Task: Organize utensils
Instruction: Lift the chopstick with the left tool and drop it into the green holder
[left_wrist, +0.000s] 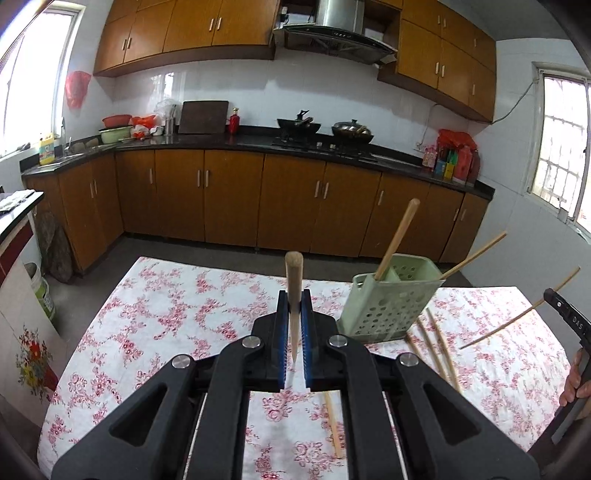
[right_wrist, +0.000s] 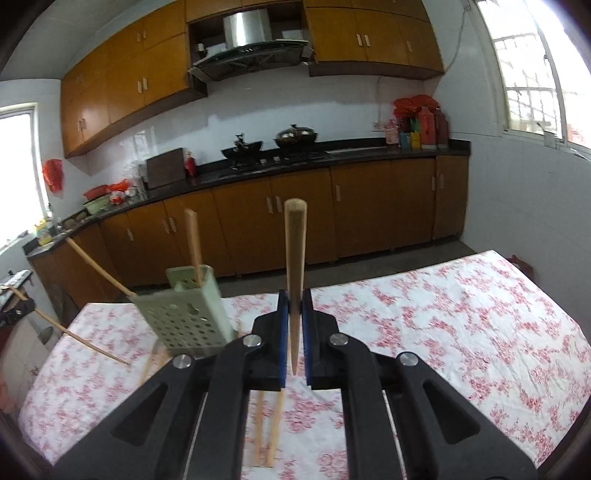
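Note:
My left gripper (left_wrist: 294, 295) is shut on a wooden chopstick (left_wrist: 294, 273) that points up and away over the floral tablecloth (left_wrist: 177, 306). A pale green perforated utensil holder (left_wrist: 388, 299) stands to its right with two chopsticks (left_wrist: 397, 240) leaning in it. In the right wrist view my right gripper (right_wrist: 294, 295) is shut on another chopstick (right_wrist: 295, 251), and the holder (right_wrist: 184, 314) stands to its left. Each gripper shows at the other view's edge, the right gripper (left_wrist: 554, 301) and the left gripper (right_wrist: 18, 308), each with its chopstick.
Several loose chopsticks (left_wrist: 437, 343) lie on the cloth beside the holder, one more (left_wrist: 334, 424) nearer me, and two (right_wrist: 271, 424) under my right gripper. A person's hand (left_wrist: 574, 380) is at the right edge. Kitchen cabinets (left_wrist: 229, 199) and the floor lie beyond the table's far edge.

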